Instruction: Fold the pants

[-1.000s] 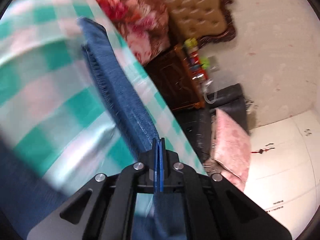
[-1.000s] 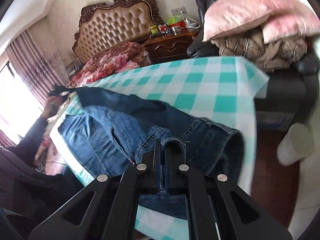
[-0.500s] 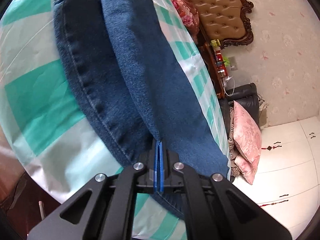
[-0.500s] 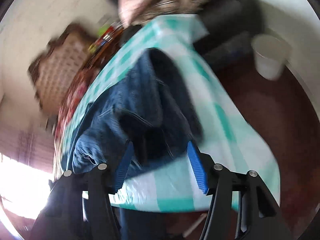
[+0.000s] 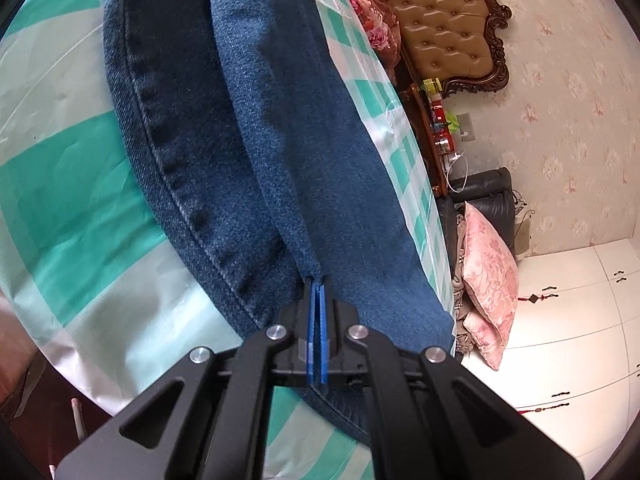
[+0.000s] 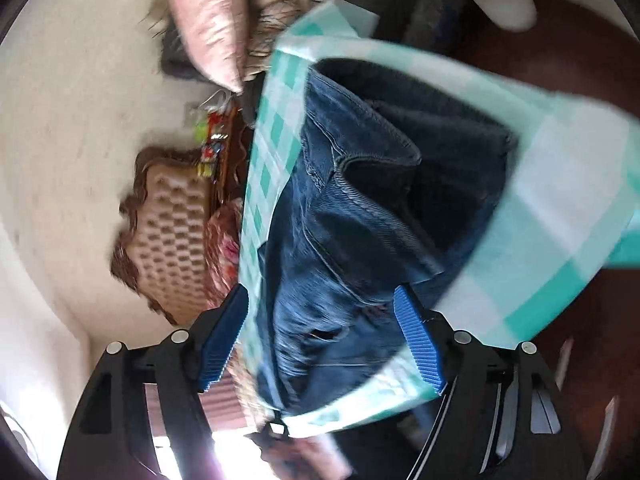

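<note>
Since the right tongs (image 6: 320, 340) released the pants (image 6: 360, 200), they stand spread above the table (image 6: 560, 200); left tongs (image 5: 318, 292) keep pinching the folded leg ahead.

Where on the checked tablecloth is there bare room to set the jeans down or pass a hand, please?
Bare checked tablecloth lies left of the jeans, out to the table edge, and a narrow strip beyond them toward the headboard. The middle is crowded by denim, pinched by the left gripper.

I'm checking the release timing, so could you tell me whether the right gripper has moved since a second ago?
Yes. The right gripper has let go and rolled: the headboard went from upper left to lying sideways at left.
</note>
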A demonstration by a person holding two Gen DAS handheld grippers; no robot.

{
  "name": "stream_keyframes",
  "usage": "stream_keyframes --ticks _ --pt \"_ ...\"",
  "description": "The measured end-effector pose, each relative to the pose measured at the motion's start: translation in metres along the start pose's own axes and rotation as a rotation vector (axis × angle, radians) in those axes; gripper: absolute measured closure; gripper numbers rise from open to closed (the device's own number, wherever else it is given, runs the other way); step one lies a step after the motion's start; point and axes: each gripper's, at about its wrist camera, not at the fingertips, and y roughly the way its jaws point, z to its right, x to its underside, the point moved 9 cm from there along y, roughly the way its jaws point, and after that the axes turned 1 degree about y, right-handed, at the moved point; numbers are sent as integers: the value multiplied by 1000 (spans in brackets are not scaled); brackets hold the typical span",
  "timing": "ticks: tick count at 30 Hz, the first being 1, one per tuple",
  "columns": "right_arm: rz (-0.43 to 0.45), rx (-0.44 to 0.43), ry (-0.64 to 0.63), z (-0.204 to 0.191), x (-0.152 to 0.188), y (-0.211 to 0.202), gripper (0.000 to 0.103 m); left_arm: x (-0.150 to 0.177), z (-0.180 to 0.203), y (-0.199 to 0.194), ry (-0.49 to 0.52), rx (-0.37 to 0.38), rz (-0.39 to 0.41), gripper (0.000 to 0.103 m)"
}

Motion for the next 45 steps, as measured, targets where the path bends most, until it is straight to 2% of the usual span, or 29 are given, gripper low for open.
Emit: stream_keyframes --ticks 4,6,8,12,16,19,21,23,25,27,30,34,35,36,37,39,40,43,45 --pt "26 38 191 10 -8 8 25 -1 -1 2 -2 7 -5 102" --pt "2 71 287 17 -7 13 23 -1 -3 4 -6 12 -7 102" --pt "-28 104 306 18 -3 19 23 -1 -4 5 -6 21 -8 101" --pt "-88 224 230 14 -1 35 23 -1 -5 6 10 31 -12 101" --pt "-110 356 153 22 12 37 63 -3 -7 6 9 42 -10 99" --pt "-90 380 99 26 28 24 69 -4 -10 4 2 52 -6 99" --pt "-87 402 102 36 39 14 68 -4 -9 5 4 54 -7 99" --pt "-102 398 107 48 48 8 61 -4 -8 7 8 54 -10 99" --pt "-86 381 101 55 50 2 43 -5 -8 8 5 59 -12 99" --pt "-71 360 99 59 51 -5 39 -5 -7 9 4 61 -13 99" --pt "-22 309 84 44 40 -14 33 -4 -7 9 1 63 -10 99" --pt "-8 331 107 42 27 -9 33 -3 -6 9 -5 72 -6 99" --pt "-2 346 105 44 23 -7 35 -3 -7 9 -5 73 -6 99" --pt "1 353 102 43 20 -4 47 -3 -7 9 -5 73 -7 99" --pt "4 366 104 44 16 -2 64 -3 -7 10 -6 70 -11 101" --pt "14 403 79 39 8 -1 79 -5 -5 9 -21 78 -23 102" --pt "35 408 31 26 -1 -1 84 -8 -1 8 -37 88 -32 102" --pt "53 410 -85 -30 -28 4 85 -28 27 6 -45 103 -50 103" --pt "53 410 -209 -85 -53 19 86 -52 72 6 -5 122 -68 103"
